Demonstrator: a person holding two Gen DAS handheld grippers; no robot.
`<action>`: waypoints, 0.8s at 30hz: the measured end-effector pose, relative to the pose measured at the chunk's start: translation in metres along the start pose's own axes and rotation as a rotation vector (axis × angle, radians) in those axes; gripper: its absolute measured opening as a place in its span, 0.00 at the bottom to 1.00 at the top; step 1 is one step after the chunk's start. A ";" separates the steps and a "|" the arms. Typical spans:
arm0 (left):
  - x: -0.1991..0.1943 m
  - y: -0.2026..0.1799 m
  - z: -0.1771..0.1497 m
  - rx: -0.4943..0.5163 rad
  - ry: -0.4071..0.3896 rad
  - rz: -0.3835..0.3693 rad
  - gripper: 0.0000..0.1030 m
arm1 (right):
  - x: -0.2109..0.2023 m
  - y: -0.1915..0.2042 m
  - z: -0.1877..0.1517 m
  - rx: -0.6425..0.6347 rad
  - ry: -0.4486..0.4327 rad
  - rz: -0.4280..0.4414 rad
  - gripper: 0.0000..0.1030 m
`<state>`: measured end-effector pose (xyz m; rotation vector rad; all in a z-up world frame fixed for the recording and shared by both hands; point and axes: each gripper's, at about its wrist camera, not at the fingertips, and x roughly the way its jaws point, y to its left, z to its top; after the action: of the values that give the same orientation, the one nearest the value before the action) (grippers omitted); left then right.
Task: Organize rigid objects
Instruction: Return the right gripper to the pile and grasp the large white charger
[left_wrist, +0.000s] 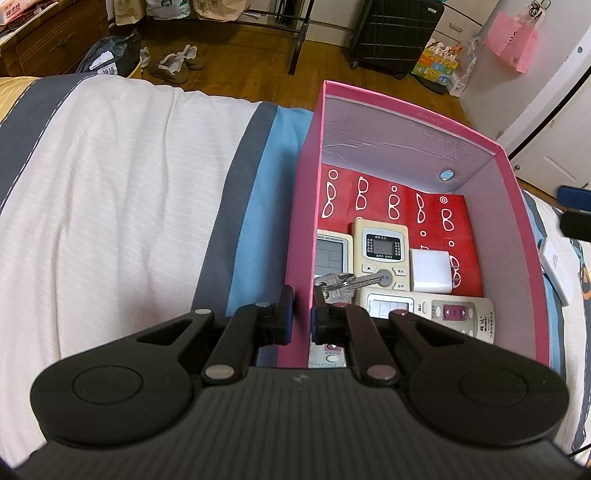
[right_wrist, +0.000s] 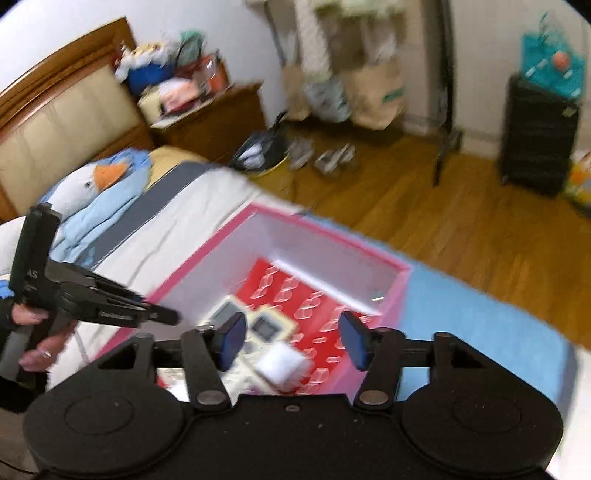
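A pink box (left_wrist: 303, 221) sits on the bed, lined with red paper printed with glasses. Inside lie several remote controls (left_wrist: 380, 251), a white charger block (left_wrist: 432, 271) and a bunch of keys (left_wrist: 341, 282). My left gripper (left_wrist: 303, 317) is shut on the box's left wall, one finger outside and one inside. In the blurred right wrist view my right gripper (right_wrist: 293, 341) is open and empty above the box (right_wrist: 397, 295), over the remotes (right_wrist: 258, 328) and charger (right_wrist: 282, 363). The left gripper (right_wrist: 110, 306) shows there at the box's left wall.
The striped bedcover (left_wrist: 110, 184) spreads left of the box. A white flat item (left_wrist: 557, 269) lies on the bed right of the box. A goose plush (right_wrist: 96, 181) rests by the headboard. Shoes (left_wrist: 177, 62), bags and a dark suitcase (left_wrist: 395, 33) stand on the wooden floor.
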<state>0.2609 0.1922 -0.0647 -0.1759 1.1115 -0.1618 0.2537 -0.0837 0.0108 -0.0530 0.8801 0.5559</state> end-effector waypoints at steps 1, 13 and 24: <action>0.000 0.000 0.000 0.000 -0.001 0.000 0.08 | -0.004 -0.004 -0.006 0.009 -0.010 -0.025 0.68; 0.001 0.002 0.001 -0.003 0.013 -0.001 0.08 | 0.034 -0.068 -0.088 0.129 0.036 -0.224 0.67; 0.003 0.002 0.001 0.002 0.013 0.001 0.08 | 0.066 -0.063 -0.104 0.014 0.063 -0.230 0.69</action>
<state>0.2633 0.1933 -0.0669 -0.1731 1.1248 -0.1632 0.2432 -0.1361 -0.1164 -0.1574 0.9253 0.3344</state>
